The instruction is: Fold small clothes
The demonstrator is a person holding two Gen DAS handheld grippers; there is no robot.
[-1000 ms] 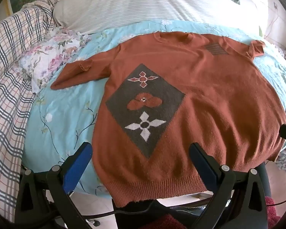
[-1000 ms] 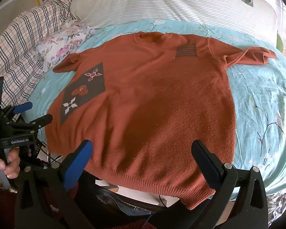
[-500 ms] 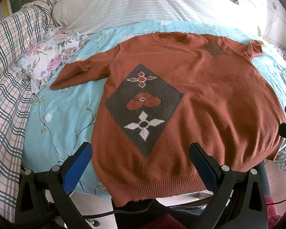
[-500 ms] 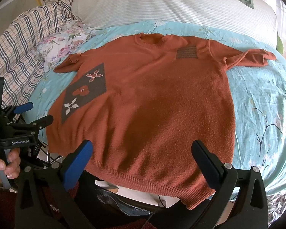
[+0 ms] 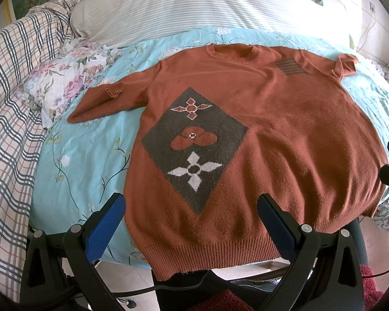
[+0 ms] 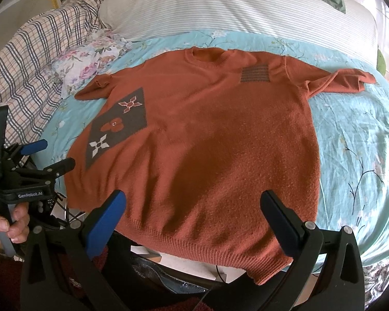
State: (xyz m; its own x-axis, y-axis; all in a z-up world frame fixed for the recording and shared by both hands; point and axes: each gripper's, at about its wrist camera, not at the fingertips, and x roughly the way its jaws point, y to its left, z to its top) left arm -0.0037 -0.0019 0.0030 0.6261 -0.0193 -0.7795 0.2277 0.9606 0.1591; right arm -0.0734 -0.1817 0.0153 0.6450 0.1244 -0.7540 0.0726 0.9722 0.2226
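Note:
A rust-orange knitted sweater [image 5: 285, 134] lies flat, face up, on the light-blue floral bedsheet [image 5: 83, 160], its ribbed hem hanging over the bed's near edge. It has a dark diamond patch [image 5: 194, 147] with flower motifs and a small striped patch [image 5: 289, 67] near the right shoulder. Both sleeves are spread out. The sweater also shows in the right wrist view [image 6: 220, 142]. My left gripper [image 5: 190, 210] is open and empty just above the hem. My right gripper [image 6: 193, 203] is open and empty over the hem's right part. The left gripper also shows in the right wrist view [image 6: 48, 155].
A striped white pillow [image 5: 207, 7] lies at the head of the bed. A floral cloth [image 5: 62, 80] and a plaid blanket [image 5: 10, 108] lie along the left side. The bed's near edge runs under the hem, with floor and cables below.
Both views have shifted very slightly. The sweater has not moved and both grippers stay open.

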